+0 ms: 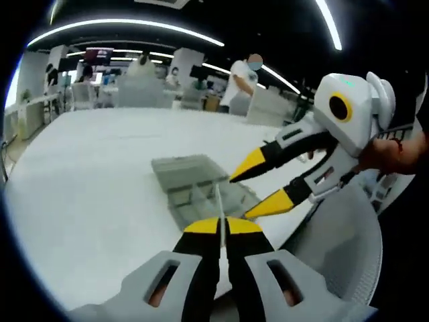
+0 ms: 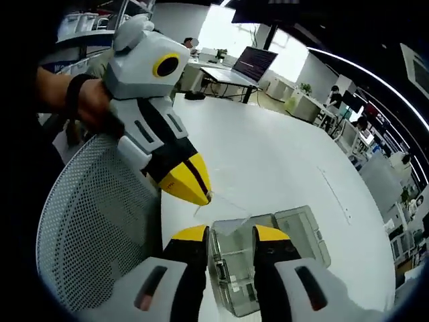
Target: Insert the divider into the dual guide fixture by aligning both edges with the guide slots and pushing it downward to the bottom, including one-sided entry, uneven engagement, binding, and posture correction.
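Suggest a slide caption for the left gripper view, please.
Left hand-held gripper pinches the thin divider above the clear fixture; right hand-held gripper open alongside.

Right hand-held gripper (image 2: 229, 235) rising from the bottom edge, yellow-tipped jaws parted, straddling the near end of a clear plastic fixture (image 2: 268, 258) lying on the white surface (image 2: 281, 161). Fixture lid open, hinged out to the far side. Left hand-held gripper (image 2: 201, 196) reaching in from the upper left, gripped by a hand (image 2: 84, 107), jaws pinched on a thin transparent divider (image 2: 224, 208) hovering just above the fixture. Grey mesh chair back (image 2: 94, 228) at lower left.
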Demonstrator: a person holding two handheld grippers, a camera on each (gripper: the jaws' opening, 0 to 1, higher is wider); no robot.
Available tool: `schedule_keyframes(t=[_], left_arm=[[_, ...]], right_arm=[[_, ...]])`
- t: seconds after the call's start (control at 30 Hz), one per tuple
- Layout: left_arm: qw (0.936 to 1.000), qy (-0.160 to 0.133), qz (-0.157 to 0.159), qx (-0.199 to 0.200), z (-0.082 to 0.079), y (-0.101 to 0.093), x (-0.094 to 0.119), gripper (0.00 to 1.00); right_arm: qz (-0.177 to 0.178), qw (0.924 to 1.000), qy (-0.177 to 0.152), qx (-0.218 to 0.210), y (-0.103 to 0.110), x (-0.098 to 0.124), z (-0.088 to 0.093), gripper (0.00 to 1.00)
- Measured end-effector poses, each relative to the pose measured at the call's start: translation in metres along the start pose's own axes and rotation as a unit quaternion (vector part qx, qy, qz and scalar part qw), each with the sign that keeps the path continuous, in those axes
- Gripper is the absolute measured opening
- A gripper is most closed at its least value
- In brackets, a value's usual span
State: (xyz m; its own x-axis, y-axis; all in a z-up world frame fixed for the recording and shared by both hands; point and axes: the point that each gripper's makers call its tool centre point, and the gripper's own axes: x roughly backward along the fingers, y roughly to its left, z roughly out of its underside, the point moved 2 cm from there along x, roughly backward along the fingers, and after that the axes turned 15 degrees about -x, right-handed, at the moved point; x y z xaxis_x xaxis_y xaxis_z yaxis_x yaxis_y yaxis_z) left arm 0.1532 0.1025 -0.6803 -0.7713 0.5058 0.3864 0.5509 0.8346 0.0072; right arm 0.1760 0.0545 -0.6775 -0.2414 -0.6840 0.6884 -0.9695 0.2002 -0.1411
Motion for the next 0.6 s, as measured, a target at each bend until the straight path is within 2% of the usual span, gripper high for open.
schedule_keyframes(t=[0.13,0.23,0.33,0.6], left_arm=[[0.9998,0.007,0.005,-0.018,0.001,-0.004,0.001,0.00],[0.9992,0.013,0.016,-0.033,0.003,-0.012,0.001,0.00],[0.9975,0.020,0.032,-0.060,0.003,-0.019,0.000,0.00],[0.9943,0.020,0.054,-0.090,0.000,-0.026,-0.002,0.00]], right_arm=[[0.003,0.9992,0.007,0.039,-0.003,0.001,0.000,0.20],[-0.009,0.9990,0.012,0.043,-0.002,0.000,0.001,0.20],[-0.018,0.9973,0.021,0.068,0.000,-0.002,0.003,0.19],[-0.056,0.9922,0.035,0.106,0.008,-0.003,0.008,0.12]])
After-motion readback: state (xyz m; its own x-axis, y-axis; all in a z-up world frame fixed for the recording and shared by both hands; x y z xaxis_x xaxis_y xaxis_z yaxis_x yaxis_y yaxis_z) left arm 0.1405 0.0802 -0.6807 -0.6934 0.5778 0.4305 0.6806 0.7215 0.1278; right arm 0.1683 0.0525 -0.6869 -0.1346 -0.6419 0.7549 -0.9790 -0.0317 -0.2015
